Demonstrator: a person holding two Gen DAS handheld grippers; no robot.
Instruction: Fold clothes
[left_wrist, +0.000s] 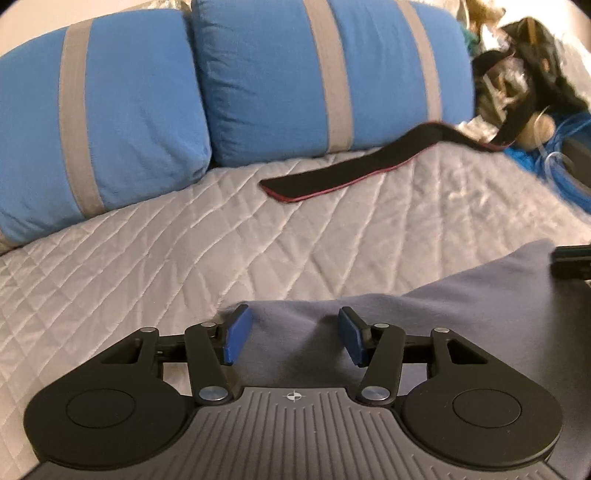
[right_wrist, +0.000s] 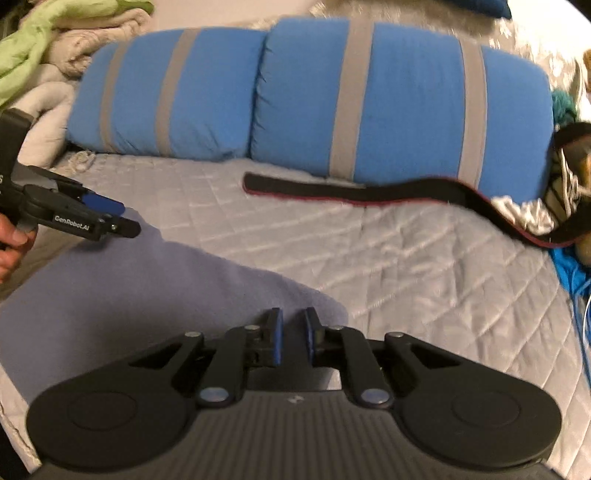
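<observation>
A grey-blue garment (left_wrist: 480, 306) lies on the quilted bed cover (left_wrist: 147, 266). In the left wrist view my left gripper (left_wrist: 293, 338) stands open over the garment's far edge, with a soft crease of cloth between its blue pads (left_wrist: 238, 338), which do not press on it. The right gripper's black tip (left_wrist: 572, 260) shows at the right edge, by a raised corner of the cloth. In the right wrist view my right gripper (right_wrist: 293, 338) hovers at the edge of the garment (right_wrist: 129, 295), jaws narrow with a gap, cloth showing through. The left gripper (right_wrist: 125, 218) enters from the left, held by a hand (right_wrist: 11, 243).
Two blue pillows with grey stripes (left_wrist: 295, 74) (right_wrist: 369, 103) line the far side. A black strap with a red edge (left_wrist: 332, 173) (right_wrist: 369, 192) lies in front of them. Cluttered bags and blue cords (left_wrist: 535, 92) sit at right; green and beige bedding (right_wrist: 55, 33) is piled at upper left.
</observation>
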